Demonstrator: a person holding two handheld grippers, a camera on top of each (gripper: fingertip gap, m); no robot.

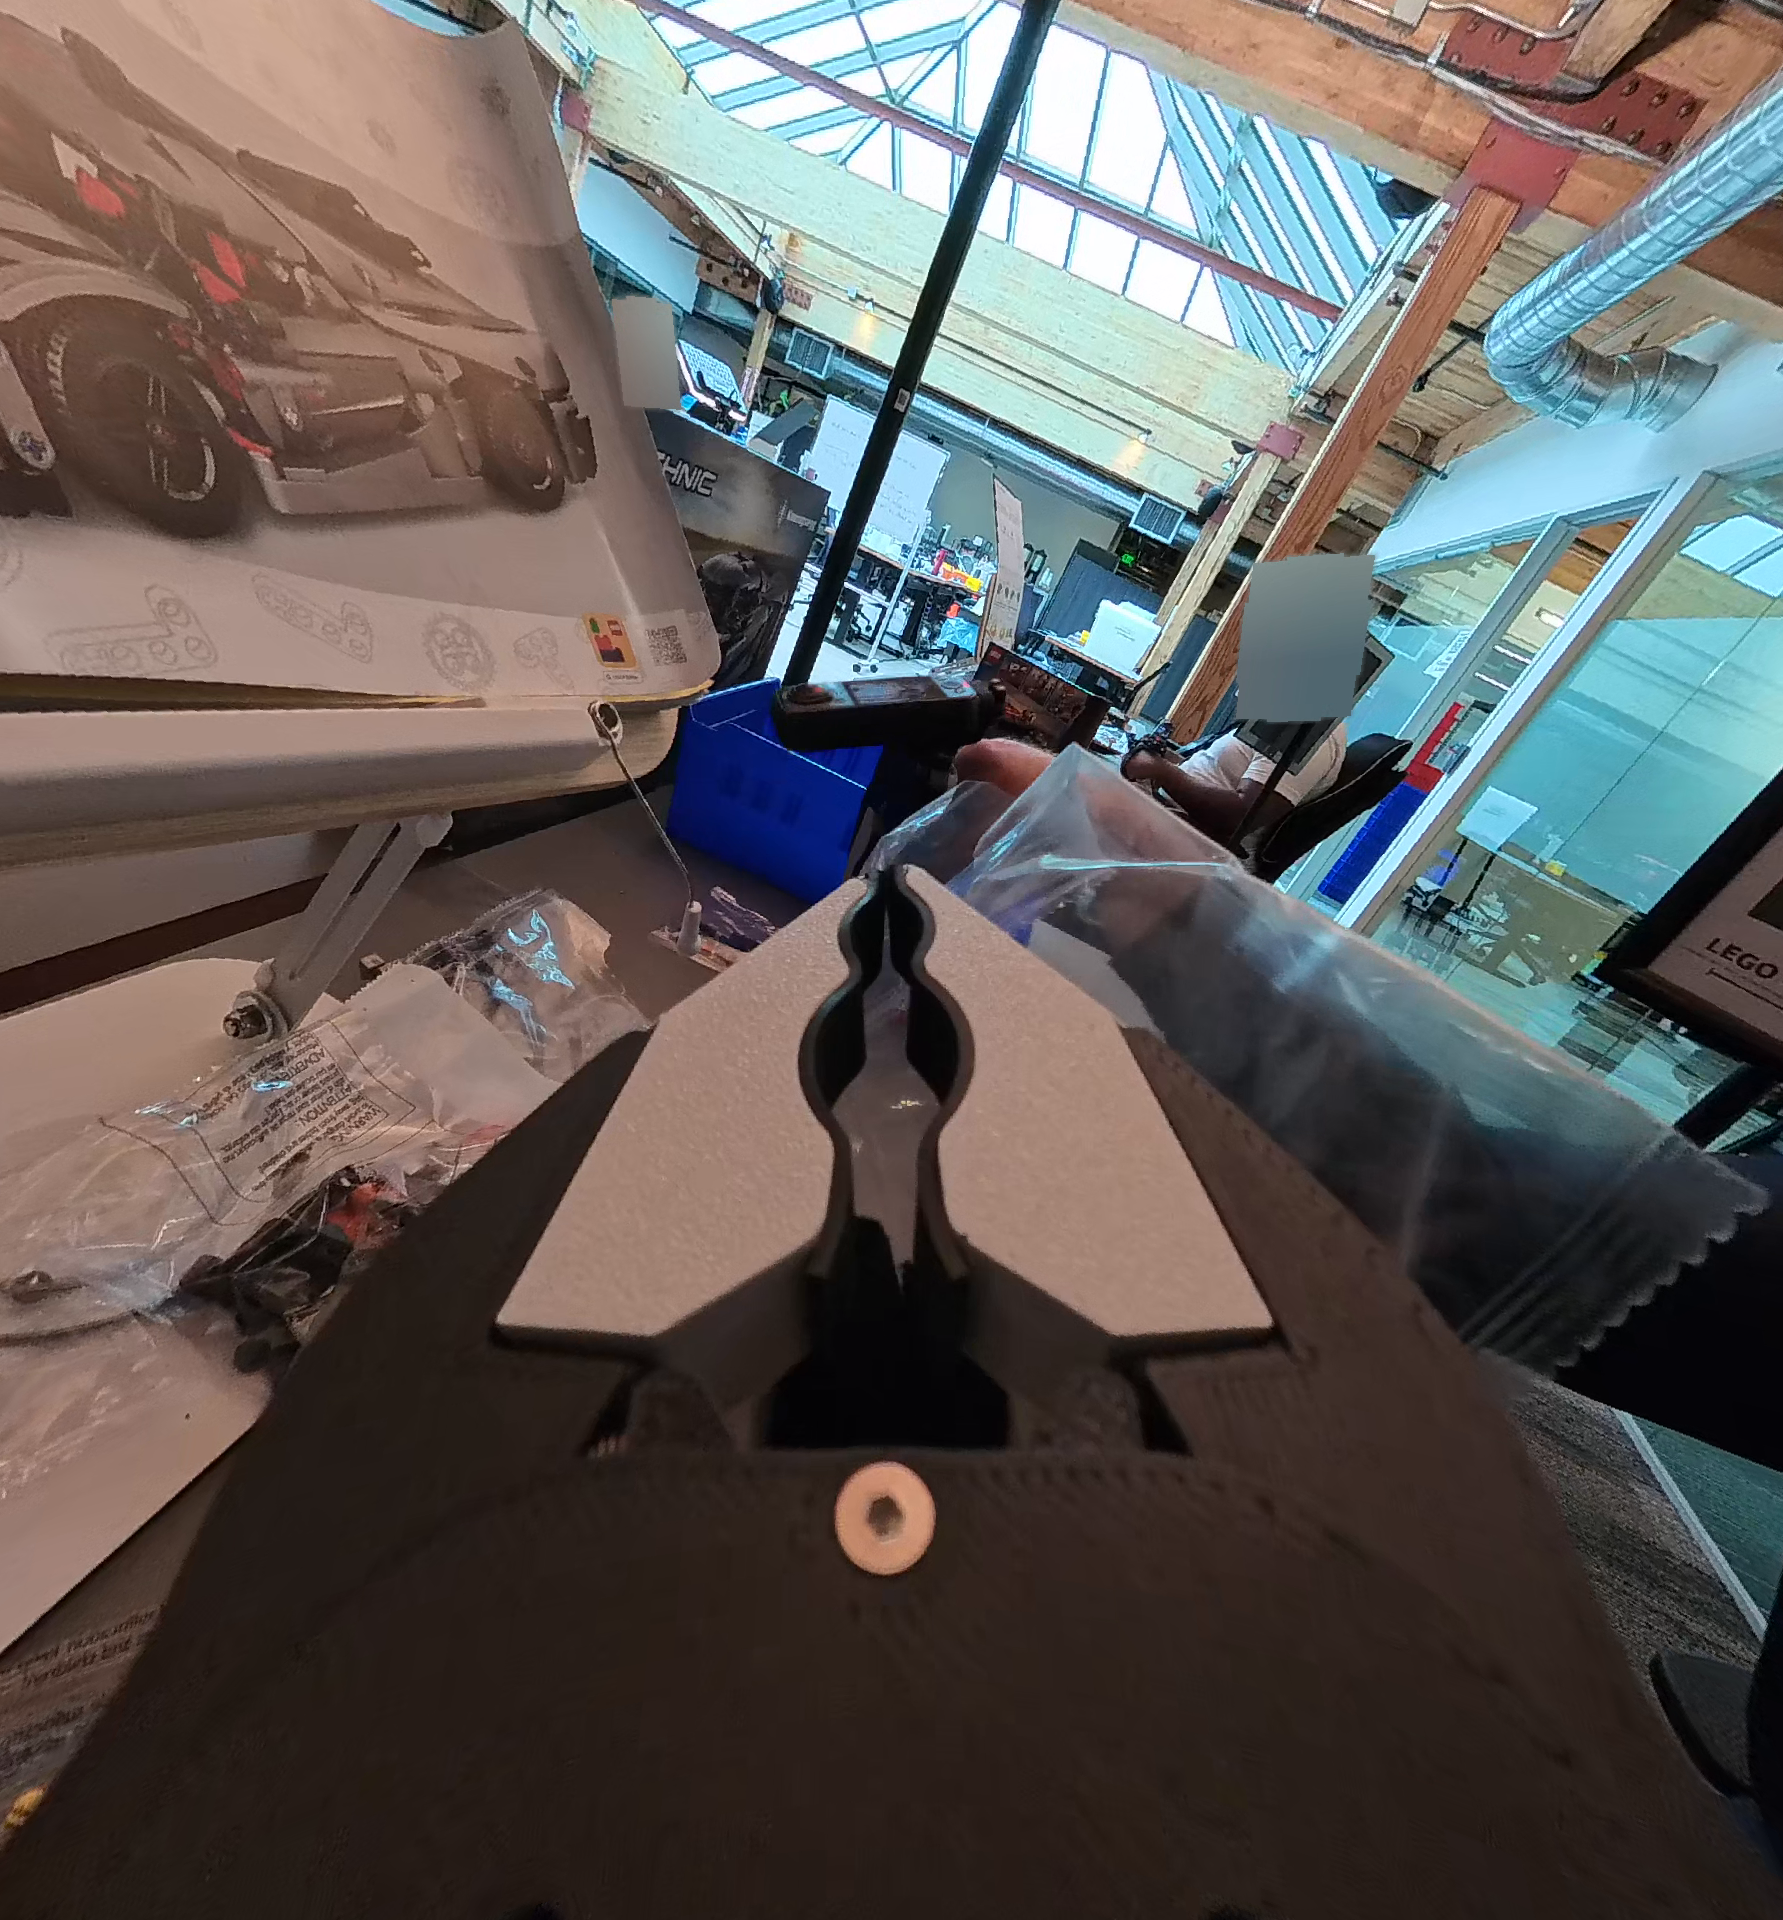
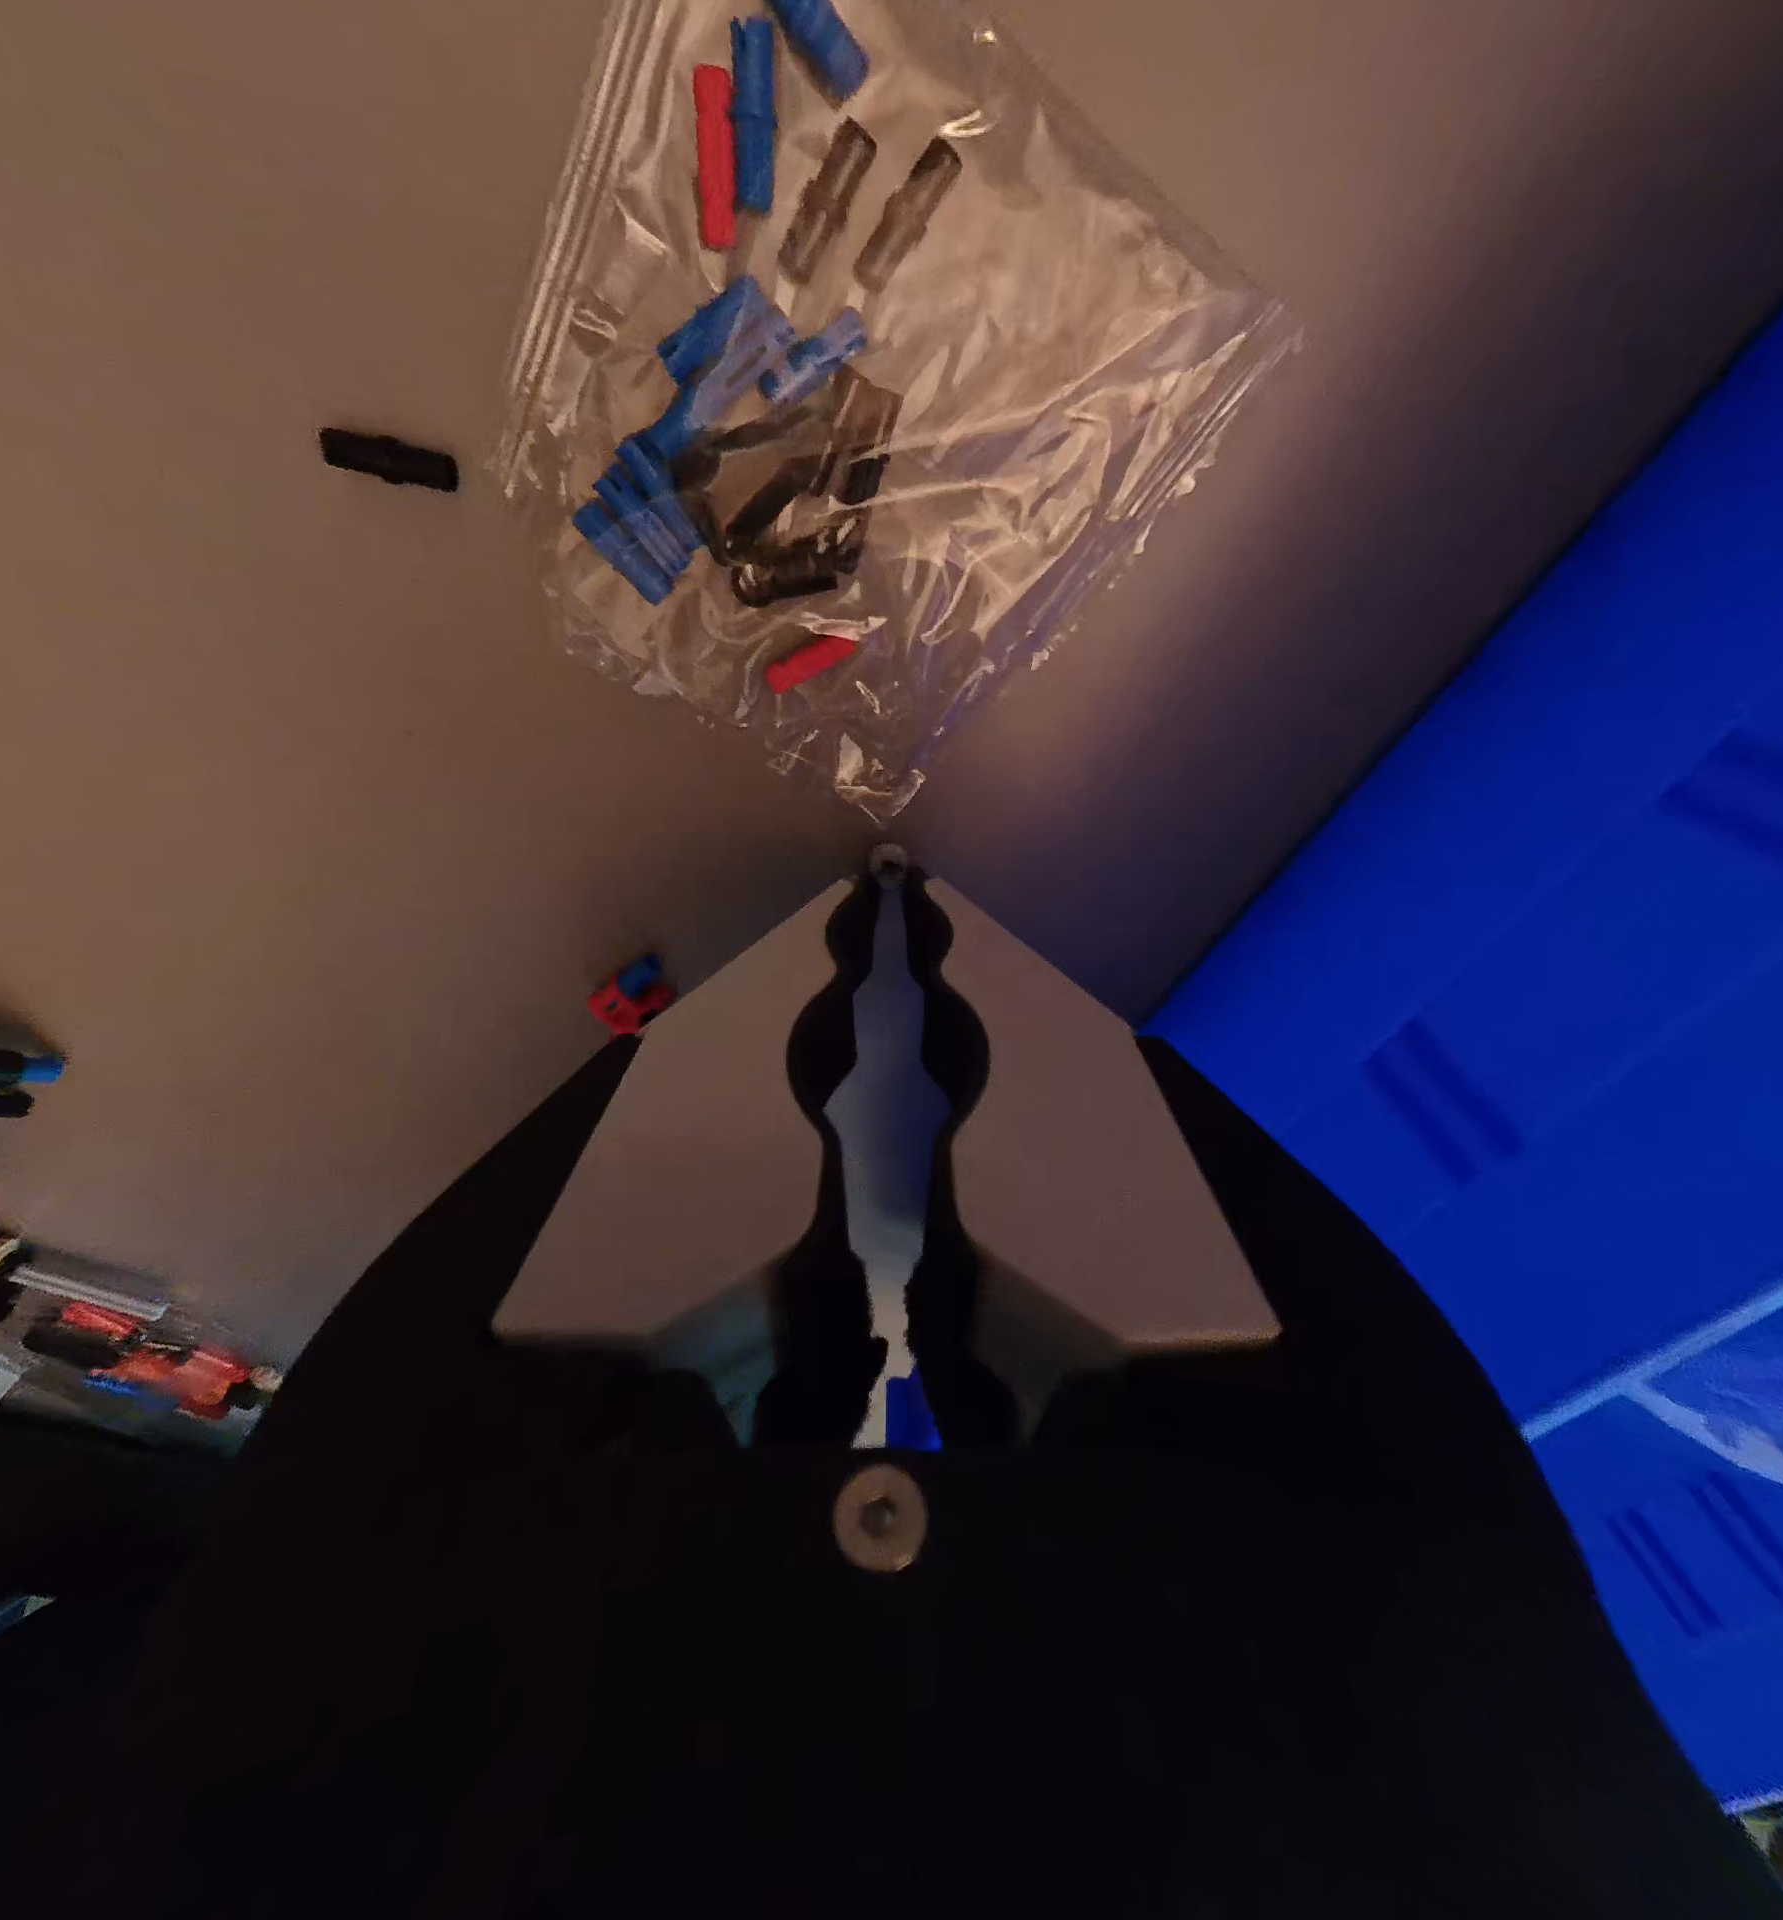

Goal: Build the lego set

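In the left wrist view we see the left gripper [image 1: 892, 883] raised off the table, its jaws nearly closed with a thin slit between them; a clear plastic bag [image 1: 1282, 1049] drapes off to its right, and a strip of clear film shows in the slit, though we cannot tell whether the tips actually pinch it. Only this view shows the instruction booklet [image 1: 274, 343] on its white stand [image 1: 243, 769] and more parts bags [image 1: 274, 1132] at the left.

The right wrist view looks straight down at the table [image 2: 191, 623]. The right gripper [image 2: 889, 883] is almost closed around a small grey piece [image 2: 888, 860] at its tips (contact looks likely). Just beyond the tips lies a small bag of pins [image 2: 845, 416], with a loose black pin [image 2: 388, 459] to its left and a blue bin [image 2: 1541, 987] to the right.
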